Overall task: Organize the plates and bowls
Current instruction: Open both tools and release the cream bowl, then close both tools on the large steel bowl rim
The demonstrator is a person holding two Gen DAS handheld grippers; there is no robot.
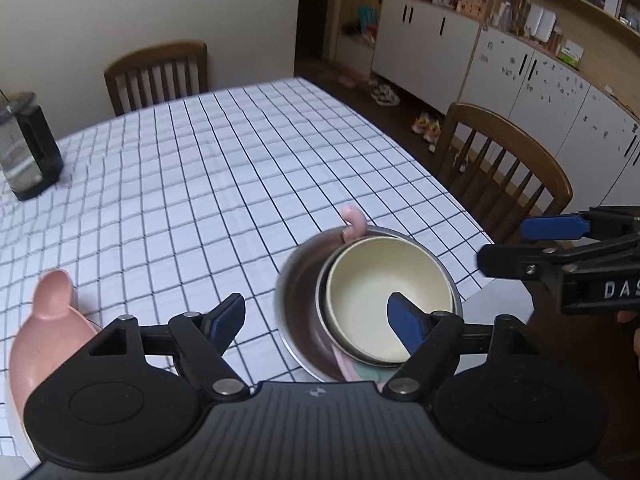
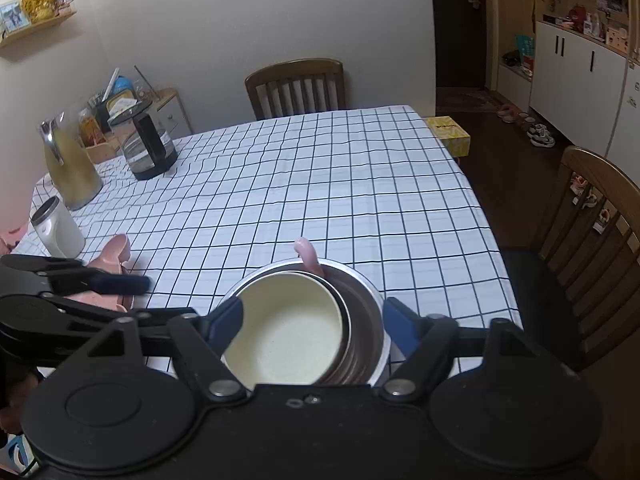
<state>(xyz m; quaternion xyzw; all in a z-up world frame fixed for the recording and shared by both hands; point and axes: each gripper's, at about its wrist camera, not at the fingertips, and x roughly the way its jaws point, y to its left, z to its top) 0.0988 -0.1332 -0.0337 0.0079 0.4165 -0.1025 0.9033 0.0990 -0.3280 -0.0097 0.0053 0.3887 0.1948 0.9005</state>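
Left wrist view: we see a cream bowl (image 1: pixel 386 300) nested off-centre inside a steel bowl (image 1: pixel 298 304), pink handle (image 1: pixel 354 222) poking up at the far rim. Stack sits on the checked surface (image 1: pixel 208 168) near its edge. Left gripper (image 1: pixel 318 322) jaws spread wide, empty; the right-side finger hangs over the cream bowl, the left-side finger over bare cloth, contact with the bowl not clear. A pink dish (image 1: pixel 48 328) lies just outside the left-side finger. Right gripper (image 1: pixel 520 244) comes in from the right edge, jaws apart, holding nothing.

Right wrist view: same cream bowl (image 2: pixel 288 328) in steel bowl (image 2: pixel 360 308), straight ahead between the jaws. Right gripper (image 2: pixel 312 326) jaws spread, bracketing the stack; left-side finger over the cream bowl's rim, right-side finger just outside the steel wall, touching or not we cannot tell. Left gripper (image 2: pixel 120 284) sits off to the left over the pink dish (image 2: pixel 110 264).
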